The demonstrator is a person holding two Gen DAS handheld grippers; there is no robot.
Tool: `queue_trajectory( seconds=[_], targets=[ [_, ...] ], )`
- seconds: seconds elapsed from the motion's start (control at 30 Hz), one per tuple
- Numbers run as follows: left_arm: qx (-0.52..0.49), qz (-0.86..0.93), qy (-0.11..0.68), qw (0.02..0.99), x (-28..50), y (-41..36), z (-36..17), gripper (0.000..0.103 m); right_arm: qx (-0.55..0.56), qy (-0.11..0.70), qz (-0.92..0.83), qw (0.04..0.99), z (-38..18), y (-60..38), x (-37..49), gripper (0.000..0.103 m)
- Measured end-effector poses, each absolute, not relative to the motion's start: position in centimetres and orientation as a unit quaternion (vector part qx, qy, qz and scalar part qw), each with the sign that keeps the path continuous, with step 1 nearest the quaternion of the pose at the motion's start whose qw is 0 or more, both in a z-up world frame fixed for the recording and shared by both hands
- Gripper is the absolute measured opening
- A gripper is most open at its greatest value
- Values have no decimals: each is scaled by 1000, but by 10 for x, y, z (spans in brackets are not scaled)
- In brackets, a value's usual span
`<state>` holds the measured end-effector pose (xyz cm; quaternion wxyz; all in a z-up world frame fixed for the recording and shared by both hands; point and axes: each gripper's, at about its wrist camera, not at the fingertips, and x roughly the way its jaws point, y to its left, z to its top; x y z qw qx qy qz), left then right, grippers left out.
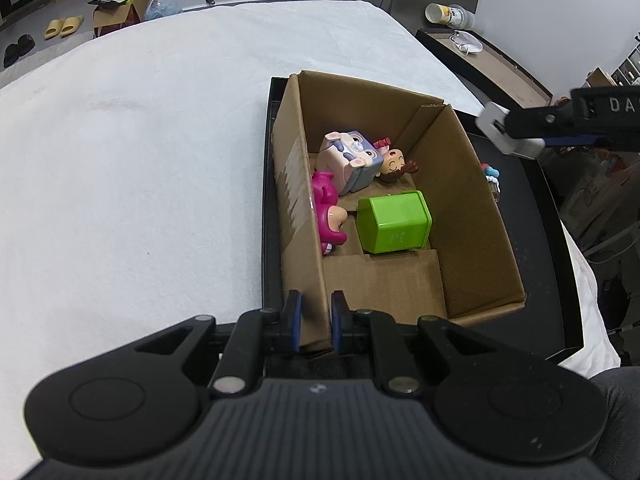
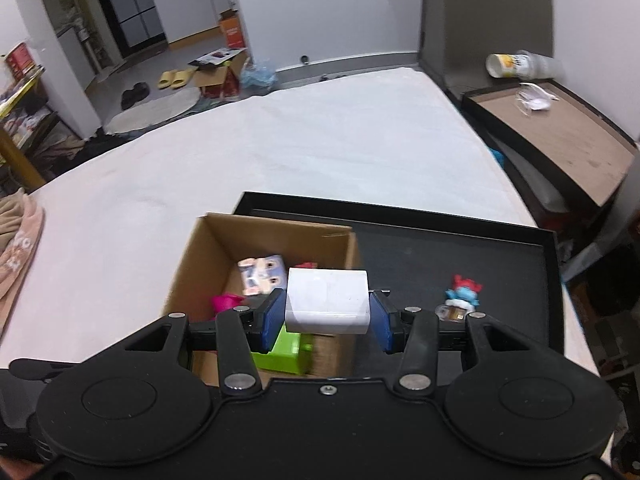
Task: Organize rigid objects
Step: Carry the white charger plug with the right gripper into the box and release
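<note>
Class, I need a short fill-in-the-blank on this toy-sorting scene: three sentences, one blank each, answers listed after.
1. The right gripper is shut on a ____ block.
2. The left gripper grips the wall of the ____ box.
3. The blue and red figure stands outside the box, on the ____ tray.

Missing words: white; cardboard; black
</note>
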<state>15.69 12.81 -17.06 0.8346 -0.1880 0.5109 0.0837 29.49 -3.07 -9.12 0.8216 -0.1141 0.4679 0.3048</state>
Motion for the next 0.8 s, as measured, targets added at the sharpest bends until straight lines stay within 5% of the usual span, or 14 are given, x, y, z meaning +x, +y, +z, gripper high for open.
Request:
queue_trajectory(
  seconds=[0.8],
  targets=[
    [-204,77,501,838,153,133,-171,15,-92,469,310,822,-94,-22,296,52]
  ],
)
